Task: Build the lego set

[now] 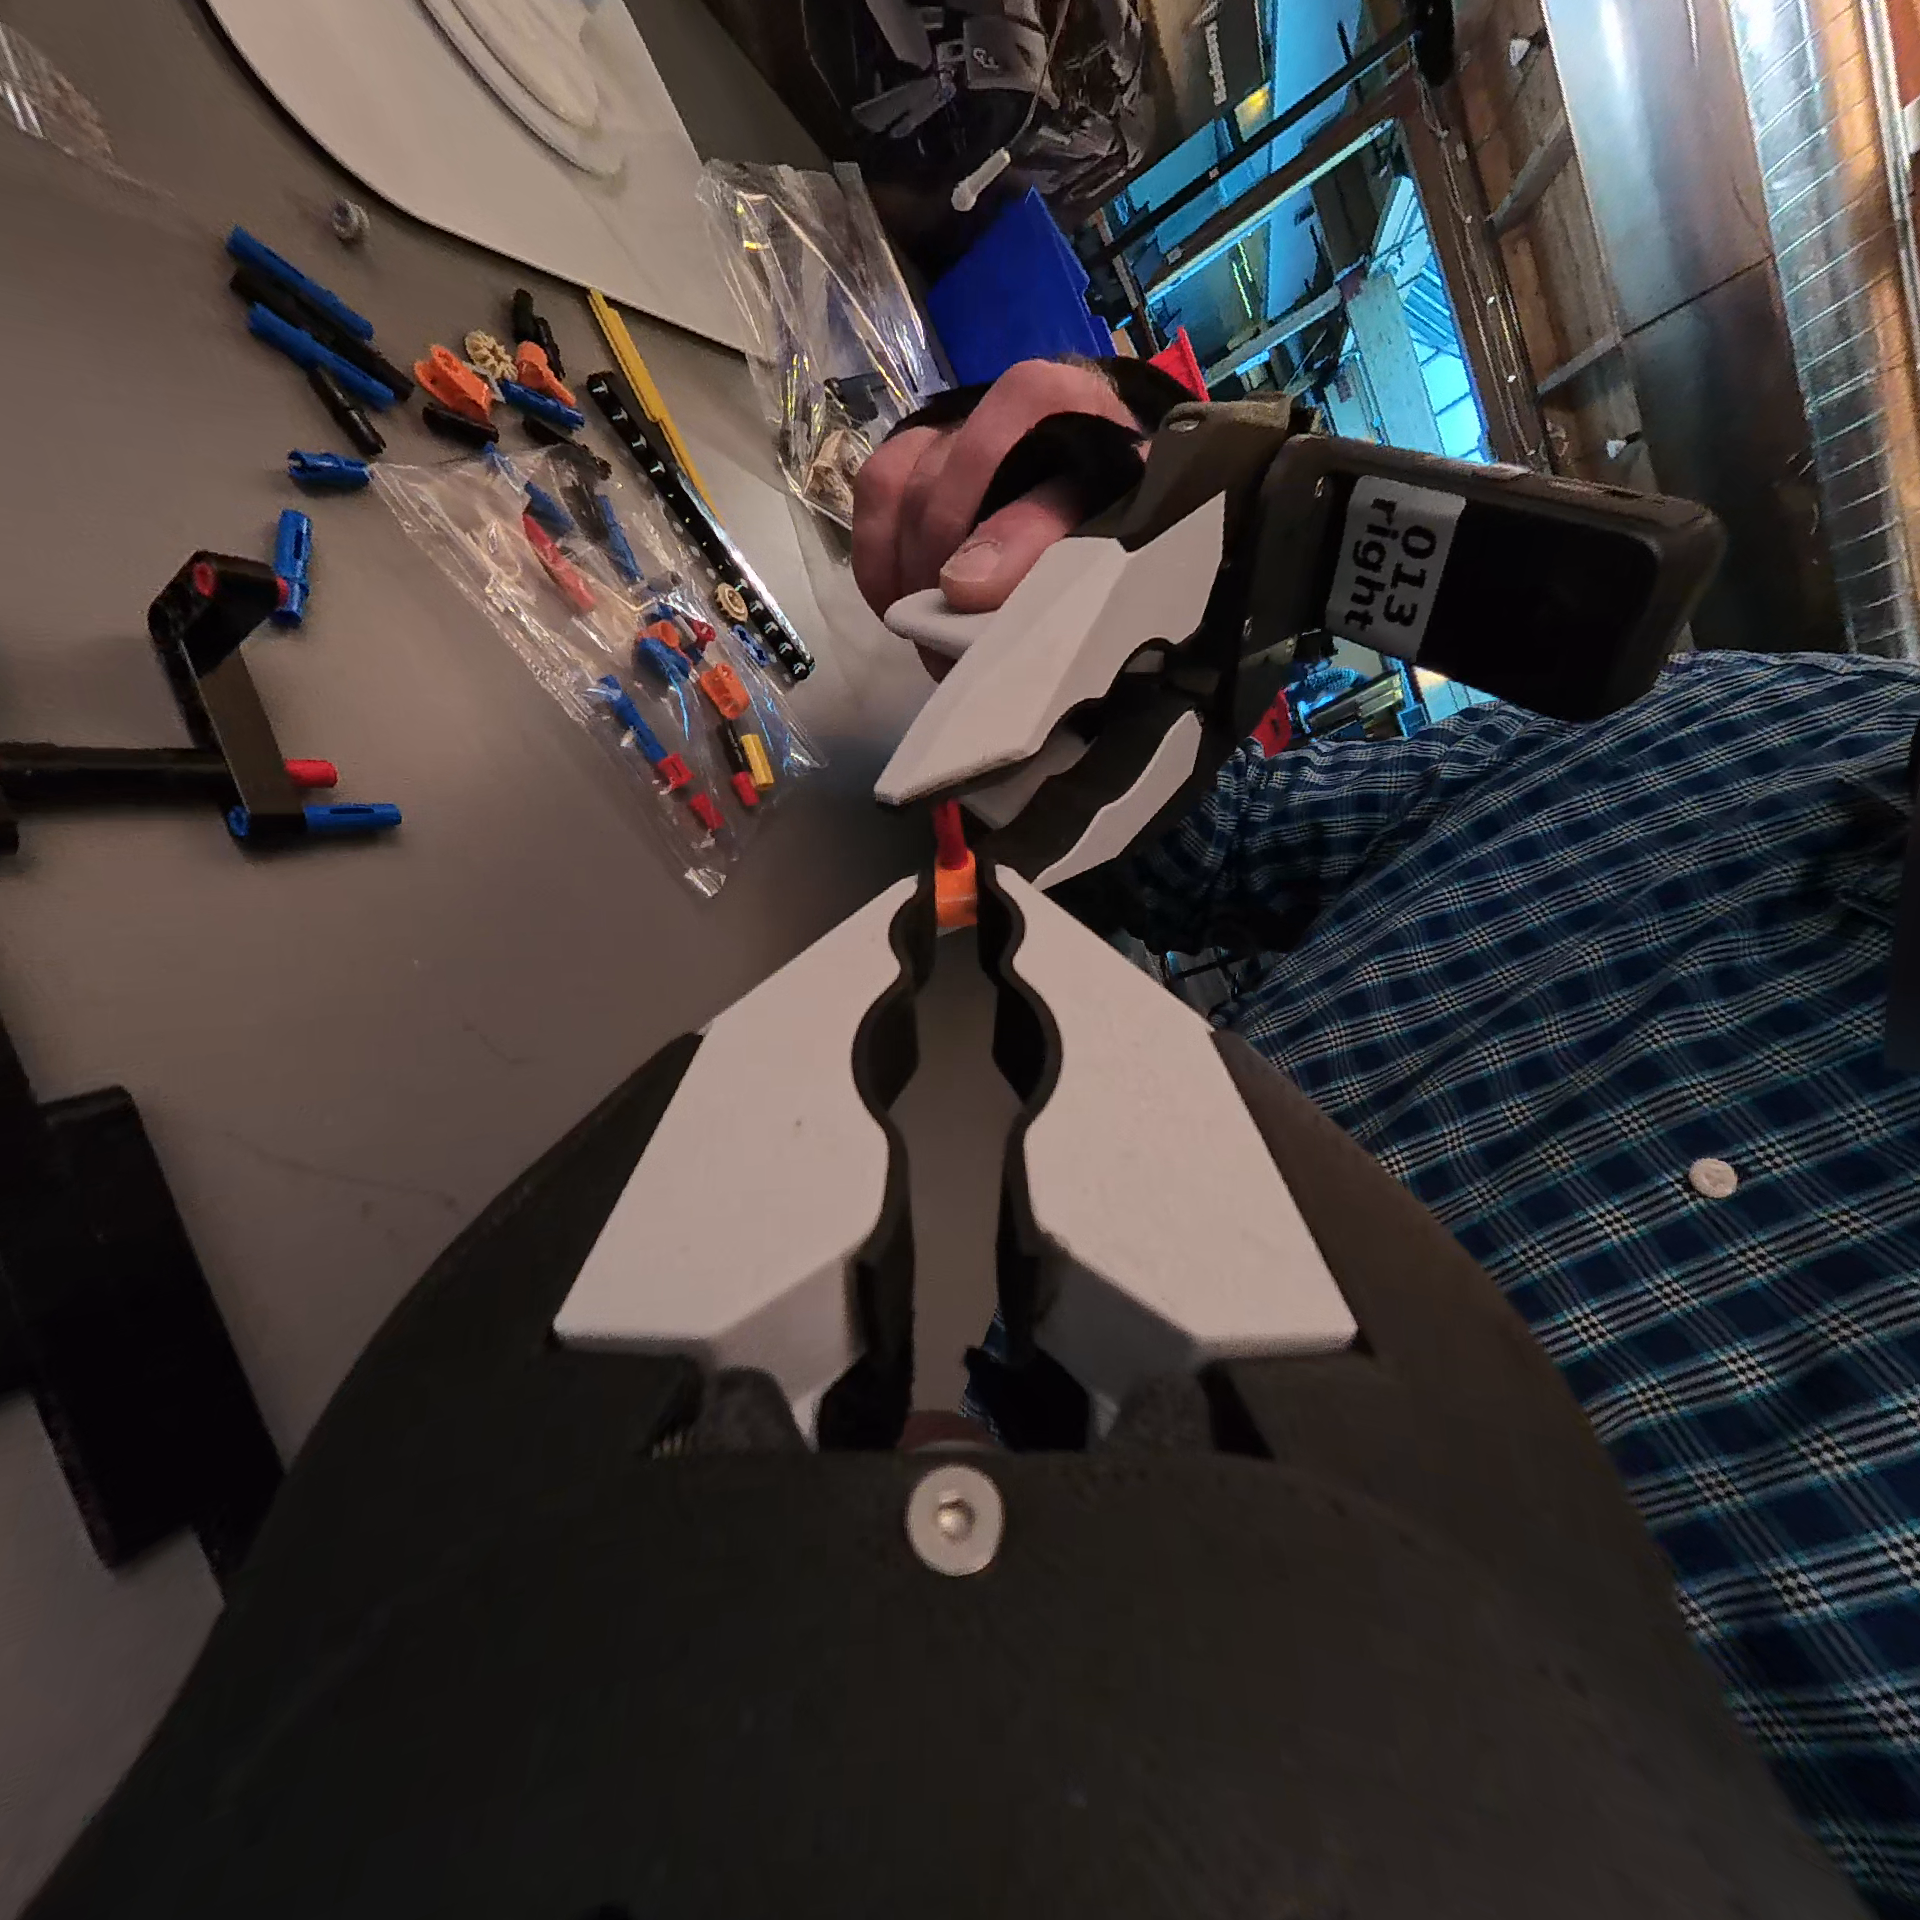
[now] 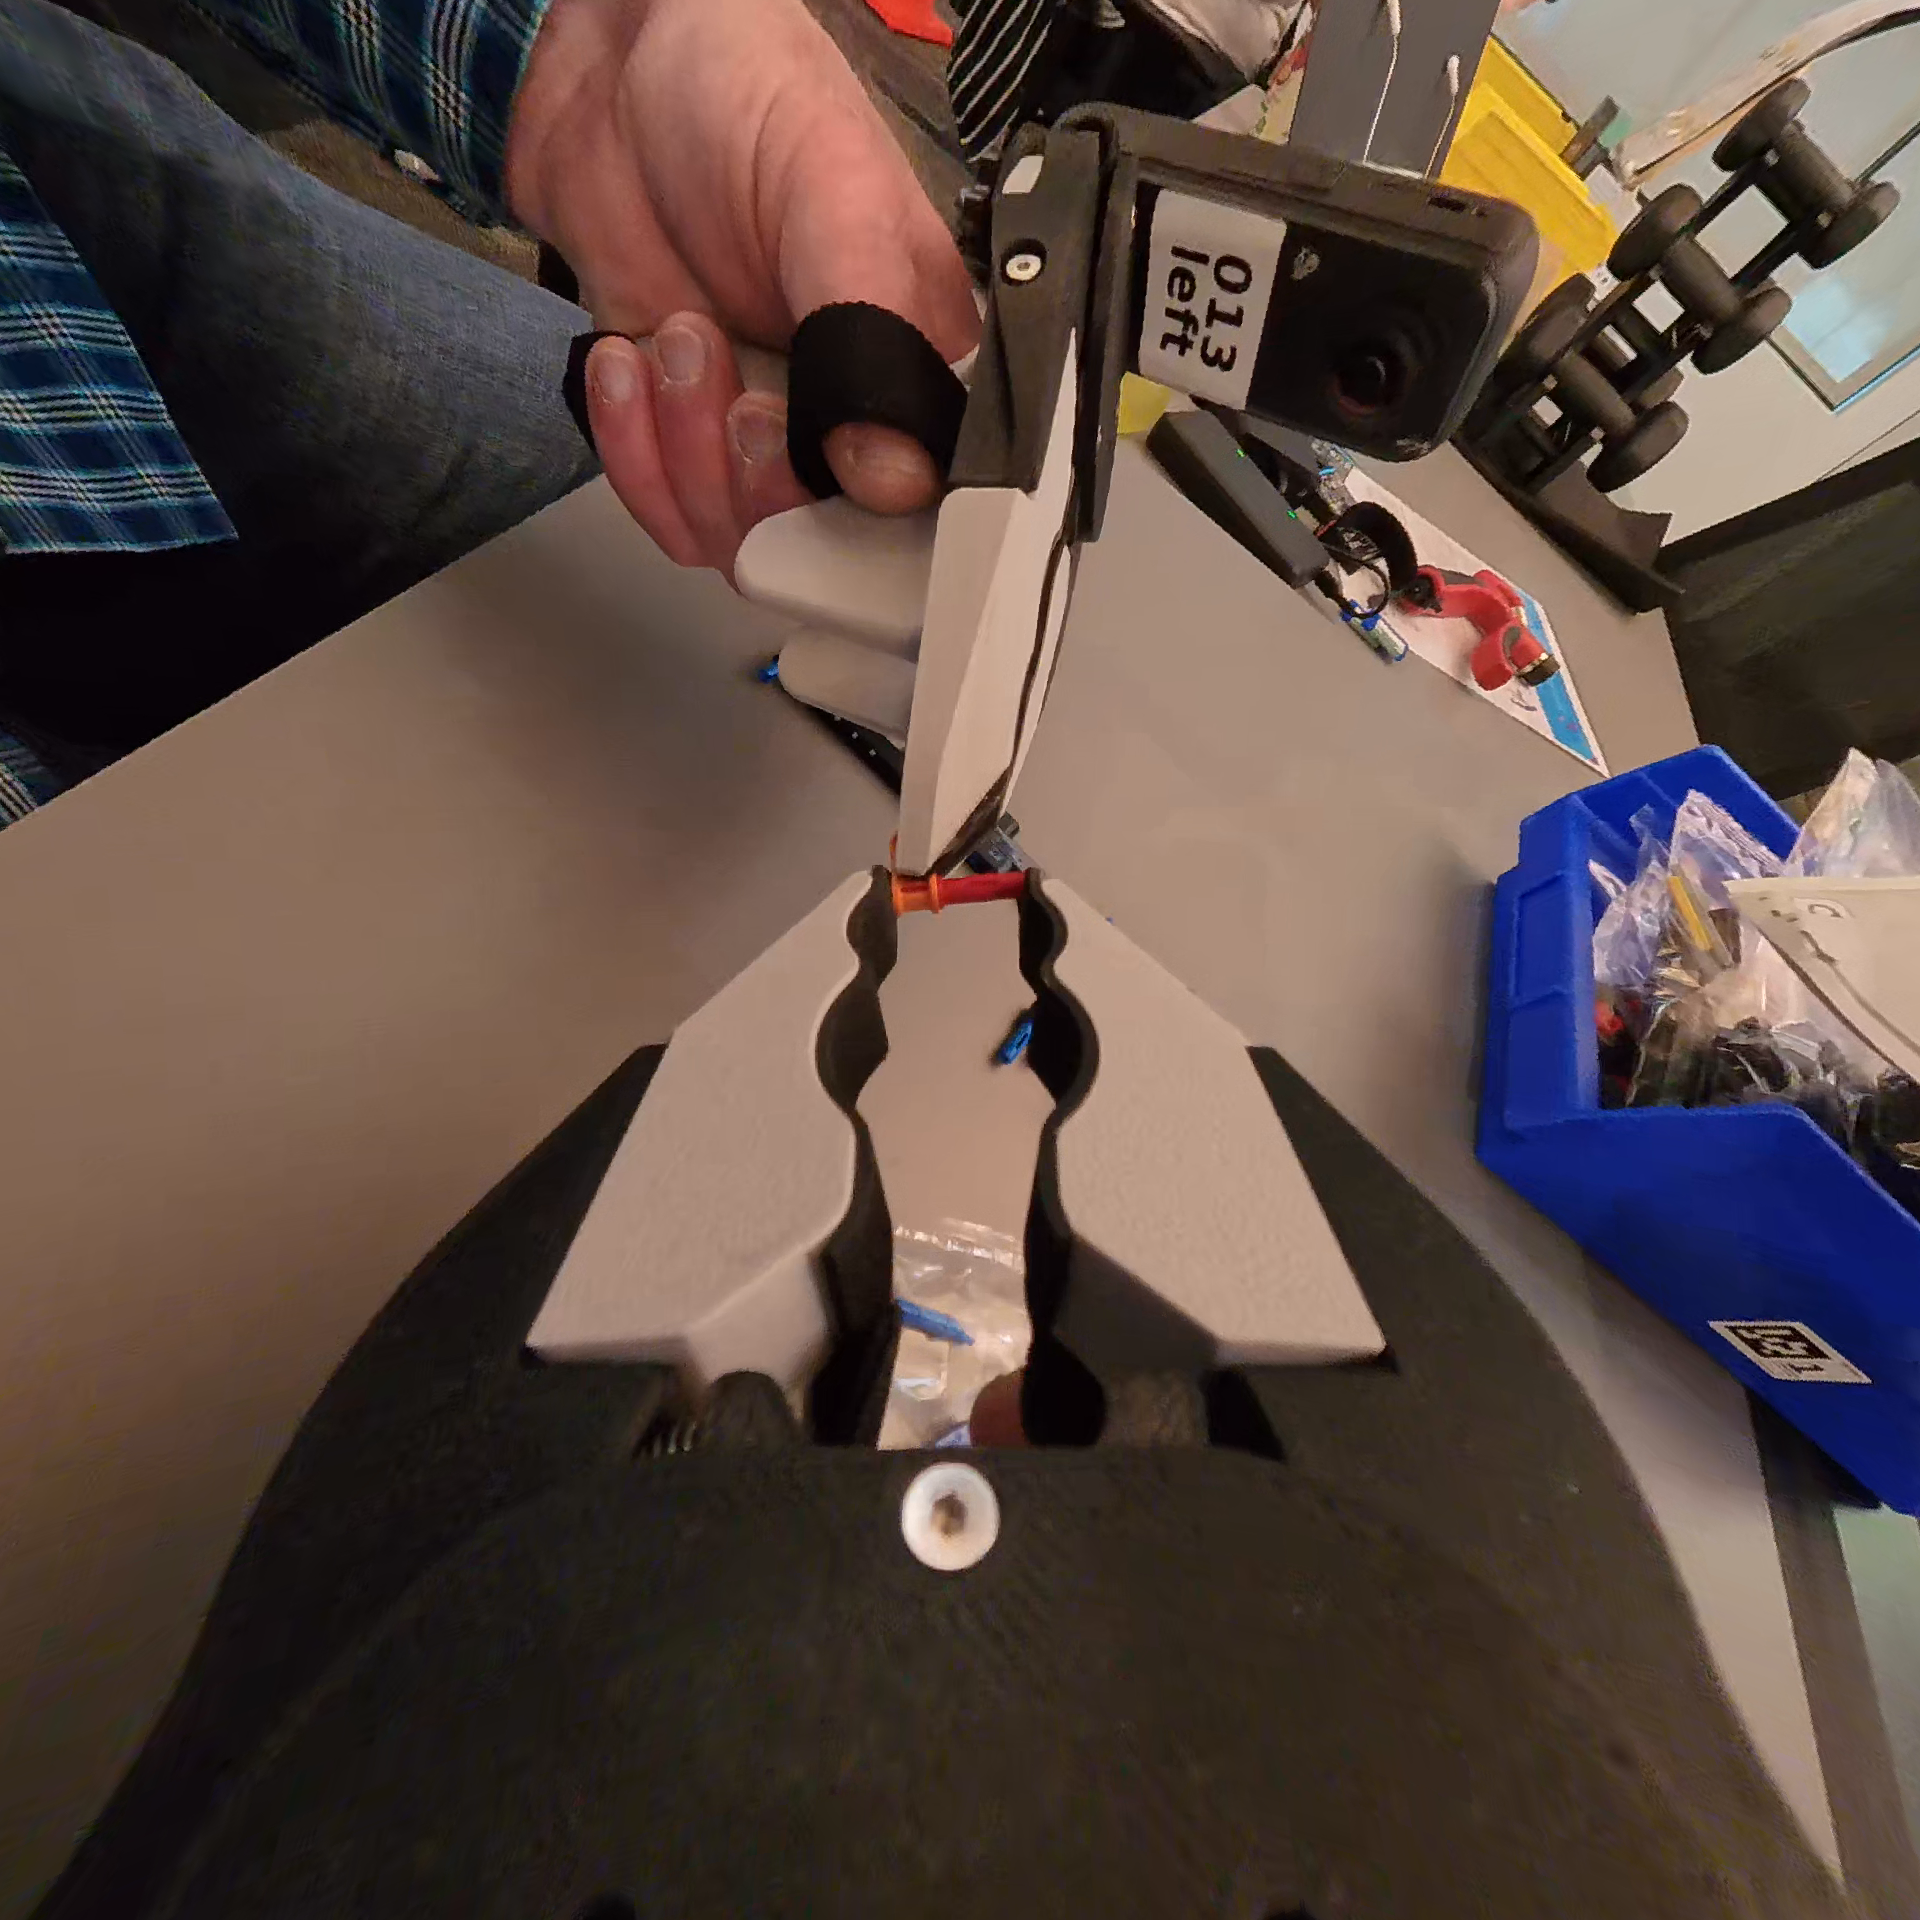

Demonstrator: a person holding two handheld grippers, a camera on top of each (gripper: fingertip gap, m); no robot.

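In the left wrist view, the left gripper (image 1: 954, 902) is clenched on a small orange connector (image 1: 953, 900) at its fingertips, just above the centre of the frame, with a red pin (image 1: 944, 828) sticking up out of the connector. The right gripper (image 1: 940, 798) comes in from the upper right, held by a hand (image 1: 971, 499), and its tips close over the top of that red pin. In the right wrist view the same pair sits just above centre: the right gripper (image 2: 958, 891) grasps the red pin (image 2: 982, 888) lengthwise, 1 fingertip at the pin's free end and the other against the orange connector (image 2: 914, 894), while the left gripper (image 2: 914, 864) reaches down from the top of the frame, held by a hand (image 2: 727, 312), and pinches the connector. Both parts are held up off the grey table (image 1: 499, 997). At the left edge of the left wrist view a black partial assembly (image 1: 223, 707) with red and blue pins lies on the table, well apart from the grippers. Loose blue, black and orange pieces (image 1: 416, 353) are scattered at the upper left, beside a clear bag of parts (image 1: 623, 644) and a long black beam (image 1: 696, 525). At the right edge of the right wrist view stands a blue bin (image 2: 1683, 1205) filled with more bagged parts.
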